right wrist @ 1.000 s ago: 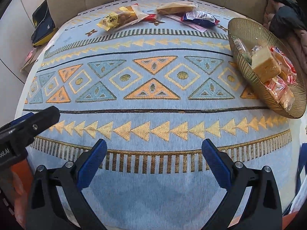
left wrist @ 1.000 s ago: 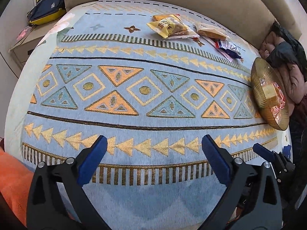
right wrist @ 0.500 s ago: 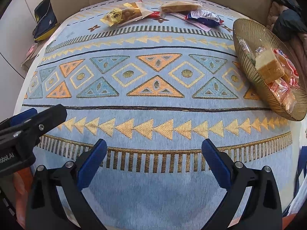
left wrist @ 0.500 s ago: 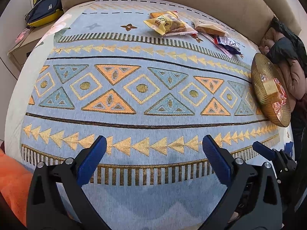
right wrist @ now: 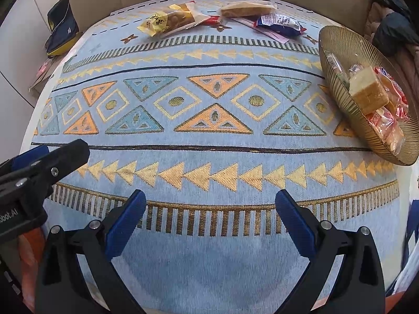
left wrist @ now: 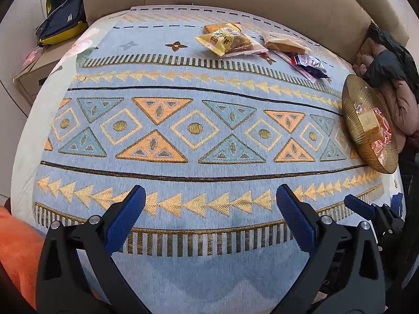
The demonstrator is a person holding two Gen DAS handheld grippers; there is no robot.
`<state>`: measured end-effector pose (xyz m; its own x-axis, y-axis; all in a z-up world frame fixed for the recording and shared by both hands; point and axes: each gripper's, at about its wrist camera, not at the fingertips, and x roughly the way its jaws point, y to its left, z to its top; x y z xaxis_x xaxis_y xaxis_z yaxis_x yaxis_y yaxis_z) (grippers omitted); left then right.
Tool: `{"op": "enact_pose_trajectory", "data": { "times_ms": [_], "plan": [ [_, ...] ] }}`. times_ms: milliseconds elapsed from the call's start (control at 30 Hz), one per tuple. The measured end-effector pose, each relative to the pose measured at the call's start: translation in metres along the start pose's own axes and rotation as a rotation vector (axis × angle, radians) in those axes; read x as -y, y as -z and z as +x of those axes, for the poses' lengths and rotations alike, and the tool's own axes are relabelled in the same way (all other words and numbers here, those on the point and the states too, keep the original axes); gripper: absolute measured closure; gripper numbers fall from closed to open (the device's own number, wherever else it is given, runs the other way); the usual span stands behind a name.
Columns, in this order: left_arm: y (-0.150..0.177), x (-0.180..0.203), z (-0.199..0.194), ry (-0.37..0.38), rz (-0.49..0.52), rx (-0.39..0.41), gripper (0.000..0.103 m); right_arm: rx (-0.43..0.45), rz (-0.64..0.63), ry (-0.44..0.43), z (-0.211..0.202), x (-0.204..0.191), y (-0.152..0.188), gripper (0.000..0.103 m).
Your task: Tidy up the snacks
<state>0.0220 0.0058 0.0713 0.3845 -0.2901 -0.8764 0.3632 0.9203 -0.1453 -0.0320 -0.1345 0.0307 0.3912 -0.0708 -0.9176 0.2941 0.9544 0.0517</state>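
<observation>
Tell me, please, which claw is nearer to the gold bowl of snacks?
Right. The right claw sits open with the gold bowl close on its right; the left claw, also open, is farther left, beyond the right one.

Both wrist views low, facing forward, sharing patterned cloth (left wrist: 199, 157)

Blue cloth (right wrist: 209, 248) (orange, gold triangles); gold ribbed bowl (right wrist: 337, 60)

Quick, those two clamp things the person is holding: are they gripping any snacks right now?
Left tool: open, holding nothing, over the patterned cloth.
Right tool: open, holding nothing.
</observation>
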Motion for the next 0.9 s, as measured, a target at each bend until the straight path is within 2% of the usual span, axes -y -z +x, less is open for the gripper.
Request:
{"op": "enact_pose_trajectory", "data": {
  "times_ms": [900],
  "plan": [
    [0.0013,0.0012,0.0062,-0.003,-0.001,-0.019,0.004,-0.038,0.028,-0.024,0.0093,-0.0002,0.0018,0.005]
  ]
}}
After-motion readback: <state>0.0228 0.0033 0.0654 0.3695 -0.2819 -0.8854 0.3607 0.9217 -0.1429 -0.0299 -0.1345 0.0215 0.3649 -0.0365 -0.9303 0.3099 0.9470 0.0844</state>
